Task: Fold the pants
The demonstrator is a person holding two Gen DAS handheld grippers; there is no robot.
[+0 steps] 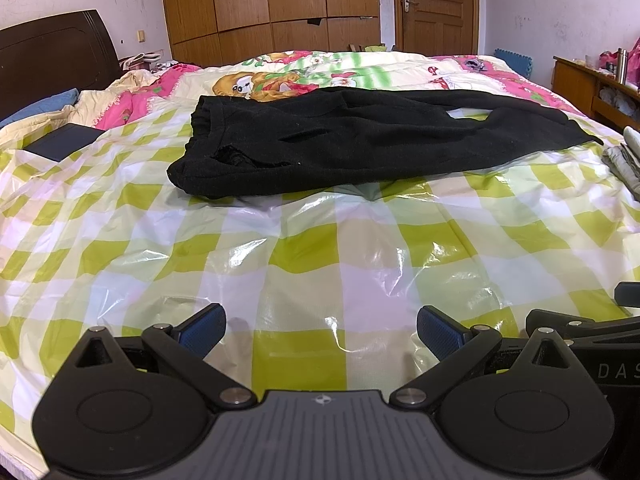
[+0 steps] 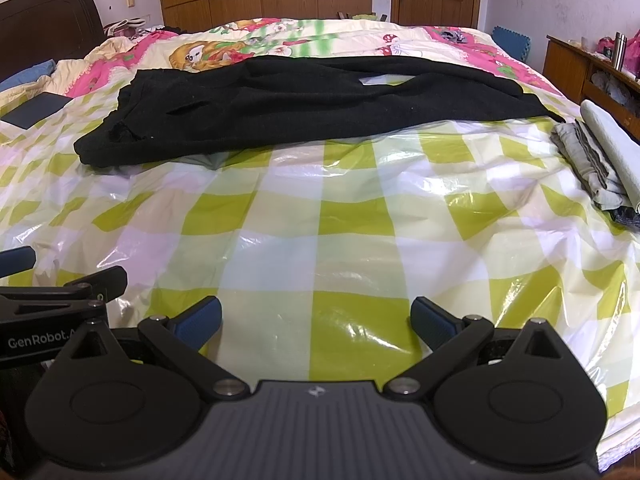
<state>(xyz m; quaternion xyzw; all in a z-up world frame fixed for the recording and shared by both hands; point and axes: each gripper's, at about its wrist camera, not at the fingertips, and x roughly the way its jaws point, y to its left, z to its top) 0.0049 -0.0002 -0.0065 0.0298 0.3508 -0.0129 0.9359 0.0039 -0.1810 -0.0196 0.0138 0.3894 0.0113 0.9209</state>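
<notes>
Pants [image 1: 360, 136] lie flat, well beyond both empty, spread claws.

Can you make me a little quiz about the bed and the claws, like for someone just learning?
1. True or false: the black pants lie spread out on the checked sheet, not yet folded.
2. Which is right about the left claw and the right claw? A) both open and empty B) both shut on the pants C) one holds a sock
3. Fill in: the pile of grey folded clothes lies at the ______ end of the pants.

Key
1. True.
2. A.
3. Leg; the waistband is at the other end, toward the dark headboard.
</notes>
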